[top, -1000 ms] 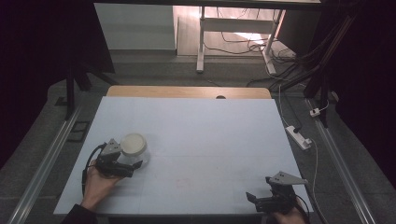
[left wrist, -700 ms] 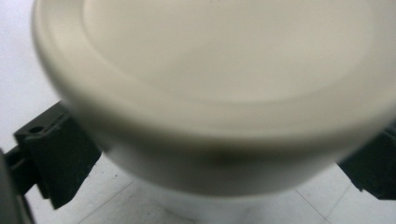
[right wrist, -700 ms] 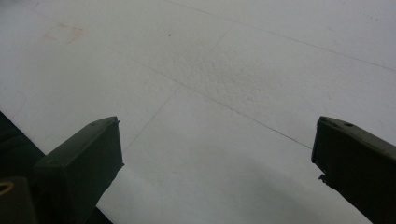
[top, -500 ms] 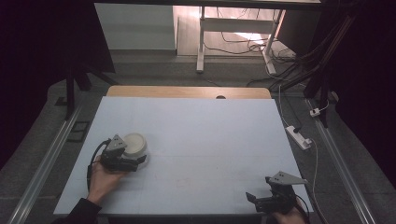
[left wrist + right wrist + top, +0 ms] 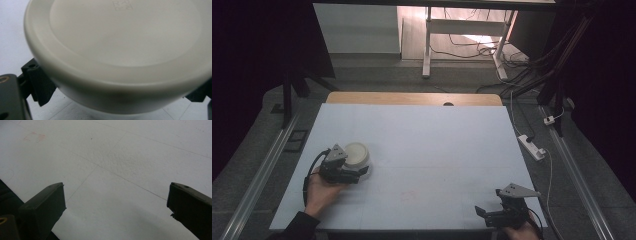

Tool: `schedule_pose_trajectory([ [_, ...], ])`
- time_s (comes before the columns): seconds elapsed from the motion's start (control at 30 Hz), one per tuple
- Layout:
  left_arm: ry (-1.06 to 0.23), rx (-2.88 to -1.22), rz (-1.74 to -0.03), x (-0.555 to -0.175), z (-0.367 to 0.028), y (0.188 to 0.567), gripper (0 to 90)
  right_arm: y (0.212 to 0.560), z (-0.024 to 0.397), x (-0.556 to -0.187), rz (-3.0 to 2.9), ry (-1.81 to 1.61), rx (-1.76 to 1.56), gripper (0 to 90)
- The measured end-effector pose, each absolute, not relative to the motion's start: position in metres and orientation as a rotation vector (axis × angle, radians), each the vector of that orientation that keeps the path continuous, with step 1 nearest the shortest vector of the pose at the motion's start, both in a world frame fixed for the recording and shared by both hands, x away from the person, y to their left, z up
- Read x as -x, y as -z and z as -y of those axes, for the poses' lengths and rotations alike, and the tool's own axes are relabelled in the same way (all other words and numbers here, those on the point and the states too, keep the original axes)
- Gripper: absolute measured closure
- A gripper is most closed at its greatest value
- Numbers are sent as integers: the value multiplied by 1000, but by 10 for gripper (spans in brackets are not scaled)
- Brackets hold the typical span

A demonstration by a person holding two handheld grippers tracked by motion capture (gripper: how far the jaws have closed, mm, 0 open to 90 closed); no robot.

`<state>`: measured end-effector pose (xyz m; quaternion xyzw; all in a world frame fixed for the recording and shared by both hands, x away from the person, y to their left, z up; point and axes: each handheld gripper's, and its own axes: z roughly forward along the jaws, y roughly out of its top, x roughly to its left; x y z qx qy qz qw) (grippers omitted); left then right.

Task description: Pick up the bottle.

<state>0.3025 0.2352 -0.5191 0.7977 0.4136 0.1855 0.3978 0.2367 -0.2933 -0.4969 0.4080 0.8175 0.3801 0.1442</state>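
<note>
Left gripper [image 5: 357,172] — we see it at the near-left part of the white table [image 5: 422,140], held by the person's left hand [image 5: 319,192], with its grey plate on top. Its jaws stand on either side of the cream bowl [image 5: 357,154], which sits upside down, base up, right ahead of the gripper body. In the left gripper view the bowl [image 5: 120,50] bulges between the two black jaws; each jaw looks pressed to the bowl's wall just under its rounded edge, so we read this gripper as clamped on the bowl. We can't tell whether the bowl rests on the table or sits slightly above it — the gripper view shows white surface below the wall, nothing more exact.

Right gripper [image 5: 484,214] — well apart from the bowl, far across the table to the left gripper's right, at the near edge, with the right hand [image 5: 519,232] behind it. In the right gripper view its jaws stand wide apart over bare white table [image 5: 112,170], nothing between them.
</note>
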Motion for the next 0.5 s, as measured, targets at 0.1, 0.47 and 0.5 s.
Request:
schedule_pose_trajectory([
  [0.1,-464,-2031,-1056,-303,-235,517,73,497,293,-237,-2355,-1099,-1176,21],
  [0.47,-465,-2057,-1041,-302,-231,511,74,497,294,-237,-2356,-1104,-1176,21],
  [0.5,-467,-2053,-1038,-302,-231,510,74,497,294,-237,-2356,-1104,-1177,21],
])
